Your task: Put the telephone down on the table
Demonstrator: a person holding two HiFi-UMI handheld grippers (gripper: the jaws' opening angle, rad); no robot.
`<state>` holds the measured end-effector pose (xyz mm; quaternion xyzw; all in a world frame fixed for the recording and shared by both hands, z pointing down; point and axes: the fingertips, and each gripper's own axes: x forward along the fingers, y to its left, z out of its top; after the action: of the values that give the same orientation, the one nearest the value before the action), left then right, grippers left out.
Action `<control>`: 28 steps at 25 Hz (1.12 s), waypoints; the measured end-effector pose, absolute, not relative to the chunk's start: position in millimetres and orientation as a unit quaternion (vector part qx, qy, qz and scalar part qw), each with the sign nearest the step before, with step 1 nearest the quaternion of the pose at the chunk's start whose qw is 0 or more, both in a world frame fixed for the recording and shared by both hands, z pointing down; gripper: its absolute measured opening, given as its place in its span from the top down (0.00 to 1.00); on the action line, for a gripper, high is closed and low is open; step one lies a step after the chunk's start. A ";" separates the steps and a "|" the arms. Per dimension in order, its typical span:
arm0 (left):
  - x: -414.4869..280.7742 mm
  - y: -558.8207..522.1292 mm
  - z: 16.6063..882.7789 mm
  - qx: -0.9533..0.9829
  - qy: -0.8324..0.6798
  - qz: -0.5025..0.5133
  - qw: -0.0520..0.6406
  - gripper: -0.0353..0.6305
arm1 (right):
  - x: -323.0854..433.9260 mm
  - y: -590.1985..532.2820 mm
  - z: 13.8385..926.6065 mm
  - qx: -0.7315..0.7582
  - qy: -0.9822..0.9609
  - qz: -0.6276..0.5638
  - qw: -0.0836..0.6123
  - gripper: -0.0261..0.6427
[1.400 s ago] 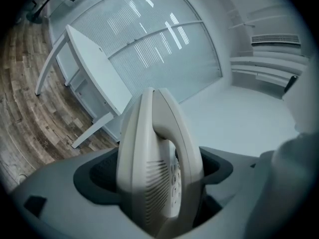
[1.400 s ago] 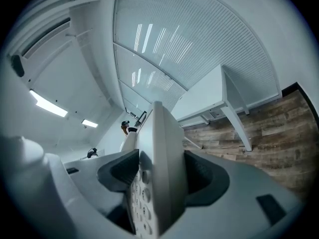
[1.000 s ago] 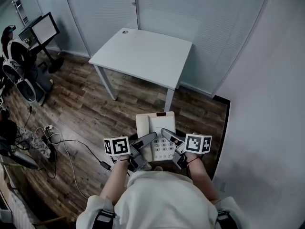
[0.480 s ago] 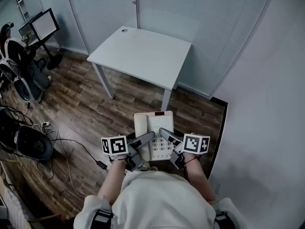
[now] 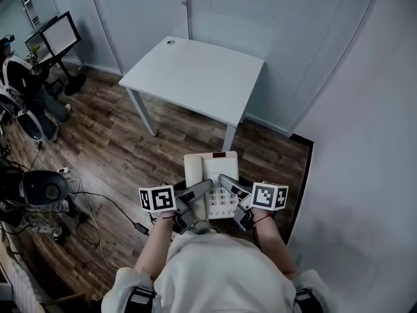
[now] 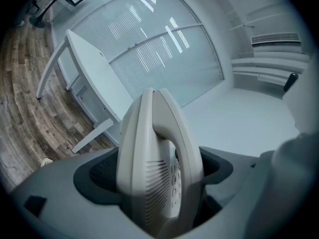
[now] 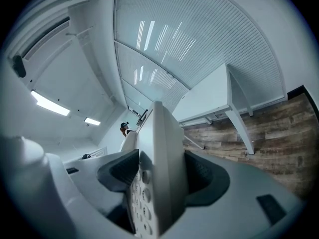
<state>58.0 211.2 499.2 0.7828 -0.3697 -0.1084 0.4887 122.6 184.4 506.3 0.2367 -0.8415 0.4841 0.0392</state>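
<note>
In the head view, the smooth cream plastic telephone (image 5: 213, 175), a flat slab with rounded keys, is hanging above the wood-plank floor (image 5: 117, 149), well short of the white rectangular desk (image 5: 195, 77). In the left gripper view, the left claw (image 6: 157, 171) is pinching the telephone's handset side, beside a slotted grille, between dark pads. In the right gripper view, the right claw (image 7: 162, 176) is pinching the keypad edge likewise.

Head view looks steeply down; 2 gripper views closely share the telephone (image 5: 212, 173).
</note>
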 end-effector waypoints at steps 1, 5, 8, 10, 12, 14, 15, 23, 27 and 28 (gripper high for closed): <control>56.9 209.8 500.0 0.783 -0.370 -0.107 0.489 0.30 | 121.5 183.1 507.4 0.236 -0.841 0.485 0.038 0.52; 56.3 208.0 505.1 0.783 -0.369 -0.105 0.490 0.30 | 120.6 181.1 512.4 0.236 -0.841 0.485 0.038 0.52; 57.7 210.4 507.3 0.786 -0.366 -0.106 0.487 0.30 | 121.9 183.7 514.0 0.238 -0.844 0.480 0.036 0.52; 56.6 208.5 509.0 0.788 -0.365 -0.107 0.484 0.30 | 120.8 182.0 515.2 0.239 -0.845 0.477 0.036 0.52; 50.3 190.6 506.3 0.789 -0.364 -0.110 0.484 0.30 | 114.3 164.2 512.2 0.240 -0.846 0.475 0.038 0.52; 38.3 157.3 502.3 0.786 -0.363 -0.112 0.488 0.30 | 102.3 130.5 507.8 0.241 -0.845 0.476 0.042 0.52; 31.4 138.8 501.3 0.784 -0.363 -0.113 0.490 0.30 | 95.4 111.9 506.9 0.241 -0.843 0.478 0.045 0.52; -0.9 58.5 498.6 0.785 -0.356 -0.112 0.495 0.30 | 63.3 32.6 503.5 0.248 -0.840 0.480 0.047 0.52; -10.6 32.1 494.8 0.787 -0.349 -0.108 0.497 0.30 | 54.0 7.1 499.7 0.255 -0.838 0.480 0.043 0.52; -13.4 27.0 494.1 0.788 -0.347 -0.106 0.498 0.30 | 51.3 2.6 499.3 0.258 -0.837 0.481 0.042 0.52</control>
<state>-13.4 27.0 494.1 0.7880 -0.3467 -0.1061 0.4976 51.3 2.6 499.3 0.2575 -0.8369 0.4812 0.0415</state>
